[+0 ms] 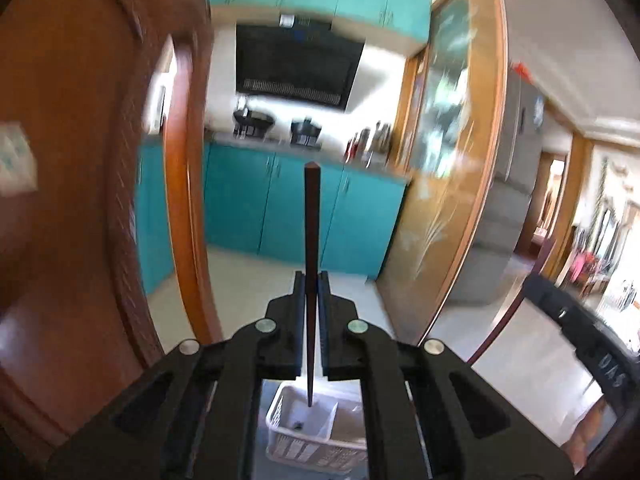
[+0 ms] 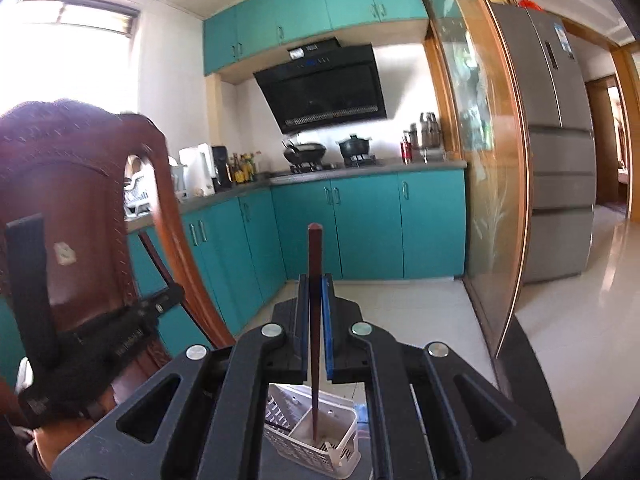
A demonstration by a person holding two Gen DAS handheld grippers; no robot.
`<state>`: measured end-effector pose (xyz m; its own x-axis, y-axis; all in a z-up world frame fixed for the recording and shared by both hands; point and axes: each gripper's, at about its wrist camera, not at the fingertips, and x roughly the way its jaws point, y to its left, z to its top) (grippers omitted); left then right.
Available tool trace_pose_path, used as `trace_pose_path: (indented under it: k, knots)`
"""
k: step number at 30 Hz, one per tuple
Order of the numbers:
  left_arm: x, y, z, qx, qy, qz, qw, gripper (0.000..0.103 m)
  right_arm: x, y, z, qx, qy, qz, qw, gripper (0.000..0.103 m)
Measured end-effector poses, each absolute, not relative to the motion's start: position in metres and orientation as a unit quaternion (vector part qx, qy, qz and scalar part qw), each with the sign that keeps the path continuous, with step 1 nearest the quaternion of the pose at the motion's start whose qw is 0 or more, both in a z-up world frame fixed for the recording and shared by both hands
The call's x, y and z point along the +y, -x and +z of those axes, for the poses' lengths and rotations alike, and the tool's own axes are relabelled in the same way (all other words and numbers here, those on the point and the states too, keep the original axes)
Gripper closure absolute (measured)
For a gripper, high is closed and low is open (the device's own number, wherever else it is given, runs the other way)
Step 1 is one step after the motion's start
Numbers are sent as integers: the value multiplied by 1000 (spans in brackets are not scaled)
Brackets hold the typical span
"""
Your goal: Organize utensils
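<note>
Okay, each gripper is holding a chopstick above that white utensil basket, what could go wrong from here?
1. The left gripper pinches its chopstick along a thin line only; the stick could pivot or slip between the pads.
2. The white utensil basket has narrow compartments, so a lowered tip might catch the rim or land in the wrong slot.
3. The right gripper holds its chopstick close by, near the wooden chair; the two hands could bump.

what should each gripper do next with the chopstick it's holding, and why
Probably lower both toward the white utensil basket. The left gripper is shut on a dark chopstick, the right gripper on another chopstick; both sticks stand upright with thin tips pointing down over the basket's compartments. Neither tip clearly rests inside yet, so easing straight down before opening seems safest.
</note>
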<state>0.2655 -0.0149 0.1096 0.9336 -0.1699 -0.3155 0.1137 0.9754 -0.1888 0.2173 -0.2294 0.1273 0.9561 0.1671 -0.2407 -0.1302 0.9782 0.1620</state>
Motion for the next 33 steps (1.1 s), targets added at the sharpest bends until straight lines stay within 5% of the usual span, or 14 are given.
trace_pose_path:
  k: [11, 17, 23, 33]
  knots:
    - [-33, -269, 47, 243, 49, -78, 966, 96, -230, -228, 70, 173, -71, 70, 980, 95]
    - [-30, -242, 43, 229, 47, -90, 968, 96, -249, -197, 79, 153, -96, 69, 981, 76]
    - [-10, -187, 29, 220, 61, -107, 968, 86, -287, -135, 60, 136, -116, 29, 983, 67]
    - [-32, -189, -124, 455, 20, -123, 882, 86, -291, -142, -111, 406, -145, -6, 902, 67]
